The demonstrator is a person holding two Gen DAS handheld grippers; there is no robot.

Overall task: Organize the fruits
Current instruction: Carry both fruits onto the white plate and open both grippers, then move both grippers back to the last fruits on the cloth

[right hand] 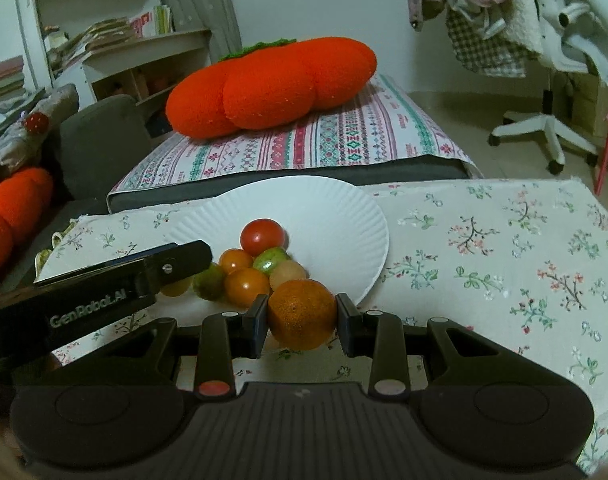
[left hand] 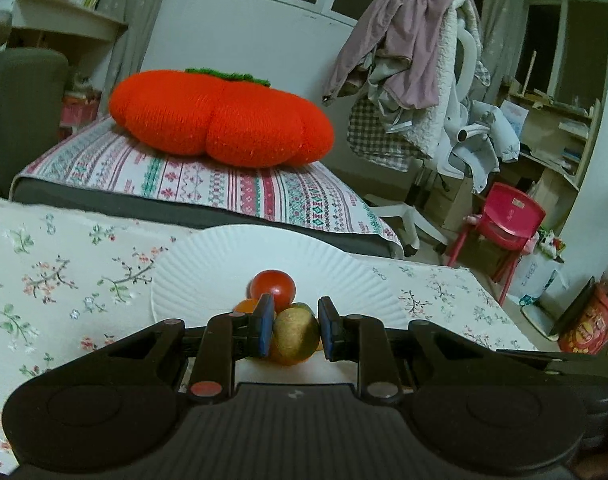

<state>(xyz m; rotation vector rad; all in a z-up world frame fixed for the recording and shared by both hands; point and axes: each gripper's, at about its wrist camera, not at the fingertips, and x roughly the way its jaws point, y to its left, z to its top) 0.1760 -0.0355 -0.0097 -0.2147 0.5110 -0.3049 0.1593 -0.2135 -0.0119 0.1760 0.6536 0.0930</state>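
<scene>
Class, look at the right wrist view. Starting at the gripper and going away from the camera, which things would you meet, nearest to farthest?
Right gripper shut on the orange → orange cherry tomato → red tomato → far rim of the paper plate → patterned cushion → orange plush pumpkin.

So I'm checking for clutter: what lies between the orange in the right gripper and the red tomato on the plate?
In the right wrist view, small orange, green and pale fruits lie between the orange and the red tomato.
</scene>
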